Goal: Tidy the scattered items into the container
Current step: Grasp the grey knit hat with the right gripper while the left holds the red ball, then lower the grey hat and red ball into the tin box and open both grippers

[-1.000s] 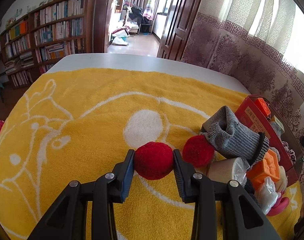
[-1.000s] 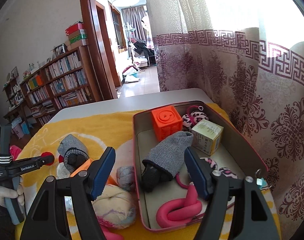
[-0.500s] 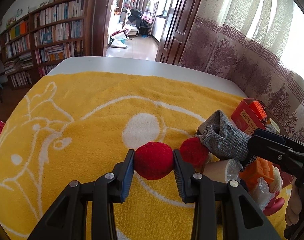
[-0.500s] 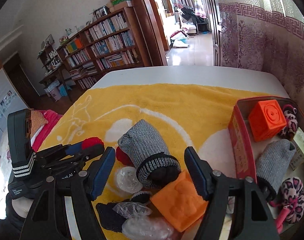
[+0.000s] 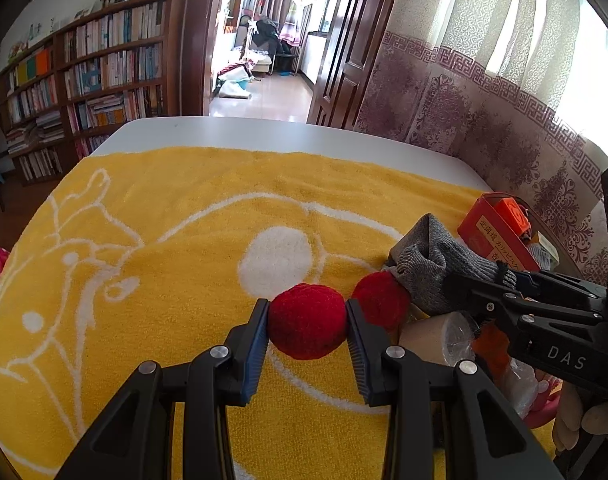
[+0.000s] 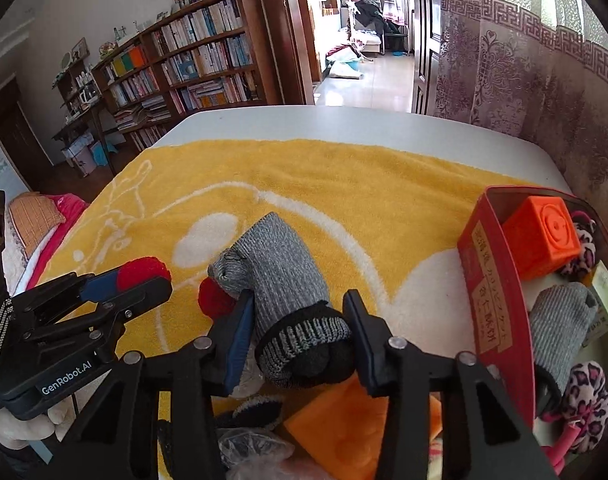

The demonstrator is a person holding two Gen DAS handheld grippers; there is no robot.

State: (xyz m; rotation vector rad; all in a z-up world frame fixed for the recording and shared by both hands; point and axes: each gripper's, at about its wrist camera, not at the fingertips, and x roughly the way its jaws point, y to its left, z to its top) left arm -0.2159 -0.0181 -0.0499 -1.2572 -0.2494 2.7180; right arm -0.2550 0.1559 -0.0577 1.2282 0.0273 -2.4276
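Two hand-held grippers in play right now. My left hand-held gripper (image 5: 307,330) is pinching a red pom-pom ball (image 5: 307,326) between its pads, just over the yellow towel (image 5: 184,240) that covers the bench (image 5: 264,130). A second red ball (image 5: 379,294) sits right beside it on the towel, touching the grey sock (image 6: 282,276). My right hand-held gripper (image 6: 300,334) has just been closing, and its jaws now sit around that rolled grey sock at the dark cuff end, pads pressing both sides. Near me, under the sock, there's an orange foam piece (image 6: 355,428) and some crinkly plastic-wrapped bits (image 6: 252,448). Off to the right is the red tin (image 6: 487,292), the container, already holding an orange cube (image 6: 541,236), another grey sock (image 6: 559,328) and a leopard-print scrunchie (image 6: 587,400). Far back there's a bookshelf (image 6: 184,64).
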